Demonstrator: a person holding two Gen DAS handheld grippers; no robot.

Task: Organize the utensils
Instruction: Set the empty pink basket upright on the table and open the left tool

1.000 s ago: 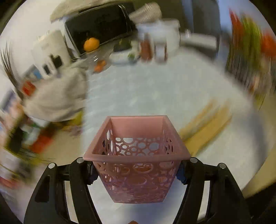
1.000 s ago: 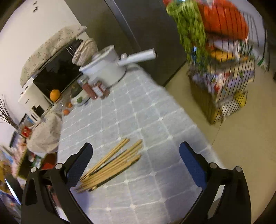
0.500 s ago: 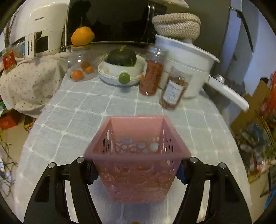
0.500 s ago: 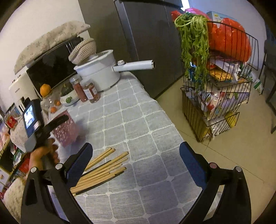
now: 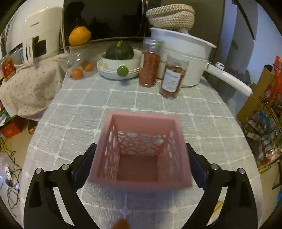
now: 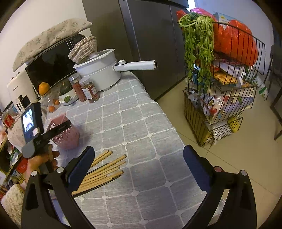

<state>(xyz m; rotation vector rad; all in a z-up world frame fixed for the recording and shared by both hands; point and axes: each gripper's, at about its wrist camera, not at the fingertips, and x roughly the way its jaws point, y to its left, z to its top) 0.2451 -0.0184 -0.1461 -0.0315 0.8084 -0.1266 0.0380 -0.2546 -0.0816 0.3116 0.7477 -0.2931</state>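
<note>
Pink perforated plastic basket [image 5: 141, 155] stands on grey checked tablecloth [image 5: 123, 98], near wooden chopsticks [image 6: 102, 170], ready for loading. Left gripper [image 5: 141, 158] just opened, pads clear of basket between them. Right gripper [image 6: 139, 165] agape, empty, poised over chopsticks.

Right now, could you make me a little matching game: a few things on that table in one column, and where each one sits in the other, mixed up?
Things:
1. pink basket
2. chopsticks
3. green squash
4. woven basket

Places:
A. on top of the white pot
B. lying flat on the tablecloth, beside the right gripper
C. in the white bowl
D. between the open fingers of the left gripper

Pairs: 1-D, 2-B, 3-C, 4-A
</note>
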